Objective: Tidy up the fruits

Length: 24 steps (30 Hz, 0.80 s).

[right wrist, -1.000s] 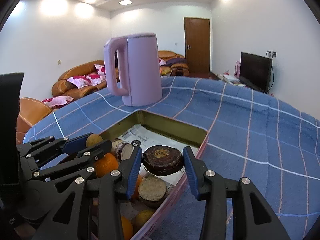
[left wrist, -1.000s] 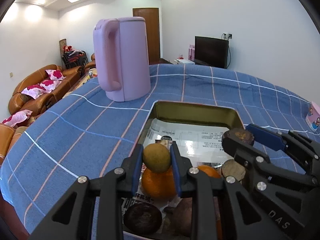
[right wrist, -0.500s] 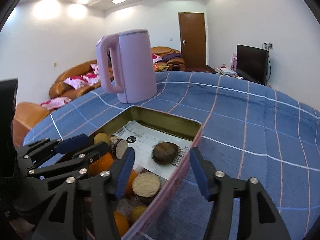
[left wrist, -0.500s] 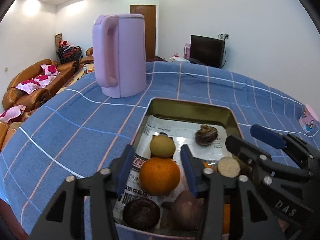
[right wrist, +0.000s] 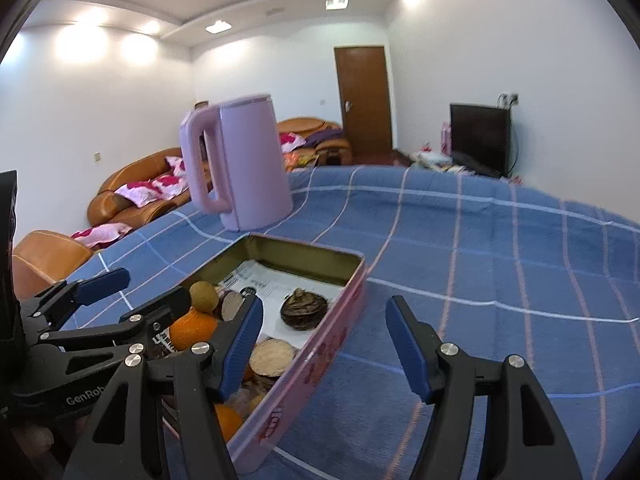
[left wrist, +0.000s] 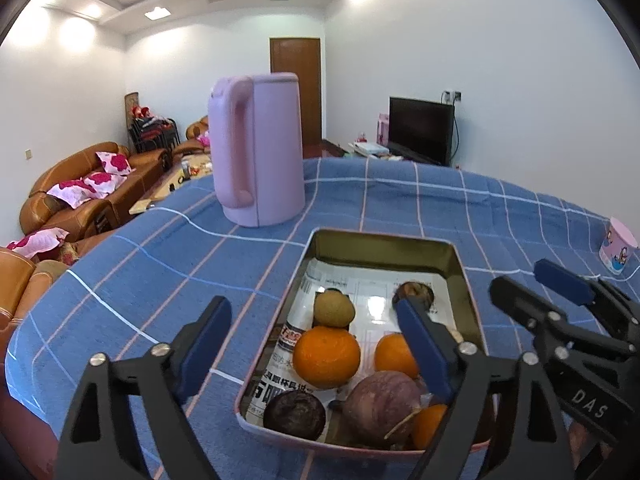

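The fruits sit in a metal tin [left wrist: 384, 240] at the lower middle of the left wrist view. Paper lines the bottom of the tin. A small green-brown fruit [left wrist: 333, 309] lies near the middle, touching a big orange [left wrist: 326, 357] just below it. A dark brown fruit [left wrist: 414, 291] lies to the right, apart from them. Lower down are another orange [left wrist: 394, 354], a purple-brown fruit [left wrist: 382, 403] and a dark round fruit [left wrist: 294, 415].

The left tool [left wrist: 316, 356] hangs over the tin with its jaws wide apart. They have just been opening, and they grip nothing. The right tool [right wrist: 324, 344] is over the tin's right edge. Its jaws have just been opening too, and nothing is clamped between them.

The tin rests on a tabletop with a blue checked cloth [left wrist: 400, 200]. A pink kettle [left wrist: 258, 148] stands upright behind the tin. A small pink cup [left wrist: 618, 245] is at the far right.
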Each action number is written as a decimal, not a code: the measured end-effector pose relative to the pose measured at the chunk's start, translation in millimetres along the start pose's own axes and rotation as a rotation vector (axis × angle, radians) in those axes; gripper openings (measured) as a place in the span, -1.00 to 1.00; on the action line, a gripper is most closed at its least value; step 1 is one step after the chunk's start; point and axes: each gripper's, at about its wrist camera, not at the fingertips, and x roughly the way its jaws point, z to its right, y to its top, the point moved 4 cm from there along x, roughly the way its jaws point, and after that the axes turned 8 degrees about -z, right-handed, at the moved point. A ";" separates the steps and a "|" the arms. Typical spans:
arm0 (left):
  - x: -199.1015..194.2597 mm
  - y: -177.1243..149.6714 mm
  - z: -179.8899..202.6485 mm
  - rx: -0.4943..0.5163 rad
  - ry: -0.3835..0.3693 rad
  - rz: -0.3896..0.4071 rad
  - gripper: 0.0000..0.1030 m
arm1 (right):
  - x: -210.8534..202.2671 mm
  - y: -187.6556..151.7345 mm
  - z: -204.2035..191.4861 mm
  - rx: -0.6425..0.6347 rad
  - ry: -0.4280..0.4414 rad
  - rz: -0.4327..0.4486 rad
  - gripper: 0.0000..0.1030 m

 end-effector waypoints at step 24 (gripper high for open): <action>-19.5 7.9 3.1 -0.011 0.013 0.072 0.90 | -39.3 5.9 3.1 -0.023 -0.063 0.102 0.35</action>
